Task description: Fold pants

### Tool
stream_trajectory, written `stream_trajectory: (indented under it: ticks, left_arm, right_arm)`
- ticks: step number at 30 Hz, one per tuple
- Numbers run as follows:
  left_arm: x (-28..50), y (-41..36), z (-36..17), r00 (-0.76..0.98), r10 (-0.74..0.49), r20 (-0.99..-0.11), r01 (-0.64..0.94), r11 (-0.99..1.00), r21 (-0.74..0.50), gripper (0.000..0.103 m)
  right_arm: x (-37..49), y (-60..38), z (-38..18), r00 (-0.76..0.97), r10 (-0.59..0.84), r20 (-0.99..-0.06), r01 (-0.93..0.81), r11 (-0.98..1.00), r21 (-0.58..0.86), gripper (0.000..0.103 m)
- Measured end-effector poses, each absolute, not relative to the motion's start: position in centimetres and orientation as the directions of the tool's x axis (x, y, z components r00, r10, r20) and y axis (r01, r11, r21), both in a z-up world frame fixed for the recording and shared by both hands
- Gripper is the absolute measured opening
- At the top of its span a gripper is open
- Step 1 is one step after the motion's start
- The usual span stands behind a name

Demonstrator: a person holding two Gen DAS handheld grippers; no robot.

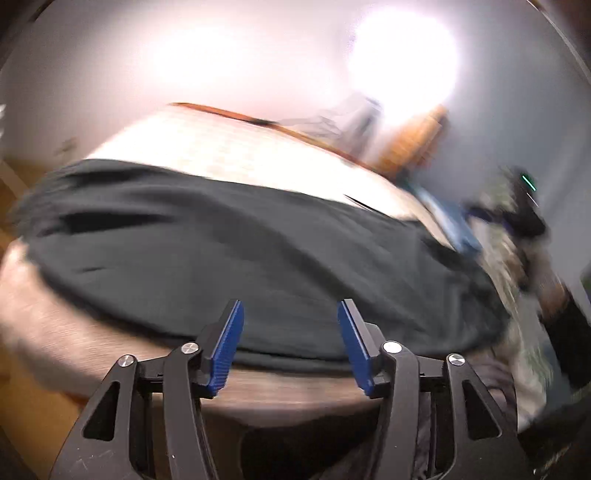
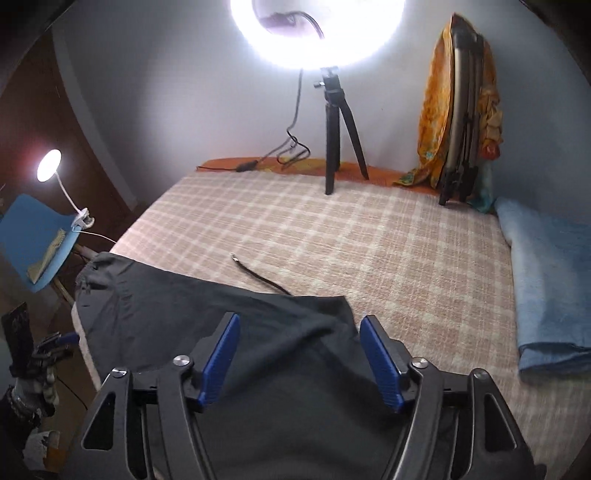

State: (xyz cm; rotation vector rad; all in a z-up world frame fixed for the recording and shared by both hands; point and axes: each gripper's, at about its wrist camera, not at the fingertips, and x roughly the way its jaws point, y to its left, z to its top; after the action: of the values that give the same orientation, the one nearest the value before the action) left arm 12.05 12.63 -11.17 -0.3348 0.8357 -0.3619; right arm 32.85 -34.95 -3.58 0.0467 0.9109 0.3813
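Motion blur smears the left view's pants point(image 1: 240, 251); the ring light point(image 2: 317, 33) is cut off.

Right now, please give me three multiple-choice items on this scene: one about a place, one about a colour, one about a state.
1. Where do the dark pants lie?
A. on the checked bed cover
B. on the blue chair
C. on the tripod

2. What colour is the folded towel at the bed's right edge?
A. red
B. light blue
C. white

3. How do the jaws of the right gripper stand?
A. shut on the pants
B. shut on the towel
C. open, holding nothing

Answers: 1 A, the cover shows all around them; 2 B, plainly blue; 3 C, a wide gap between the blue pads.
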Motion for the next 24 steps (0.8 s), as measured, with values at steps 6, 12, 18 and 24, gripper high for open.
stream_trajectory:
  ticks: [6, 12, 18, 24]
  left_arm:
    - [12.5, 21.0, -11.8, 0.689, -0.300, -0.660, -0.129, 0.845, -0.518, 0.057]
    - [13.6, 27.3, -13.6, 0.740, -0.234, -0.630, -0.290, 0.735, -0.613, 0.057]
    - [15.4, 30.7, -16.3, 0.753, -0.242, -0.612, -0.351, 0.638, -0.685, 0.057]
    - [16.6, 31.9, -17.9, 0.764, -0.236, -0.600, -0.384, 0.581, -0.718, 0.057]
  right_arm:
    - [29.2, -33.6, -1.9, 0.634, 0.330, -0.700, -0.286, 0.940, 0.185, 0.075]
    - [27.4, -33.2, -0.6, 0.651, 0.357, -0.670, -0.271, 0.934, 0.234, 0.094]
    - [26.0, -32.1, 0.0, 0.620, 0.356, -0.699, -0.297, 0.931, 0.210, 0.098]
    - [24.9, -30.9, 0.6, 0.632, 0.332, -0.700, -0.313, 0.936, 0.162, 0.097]
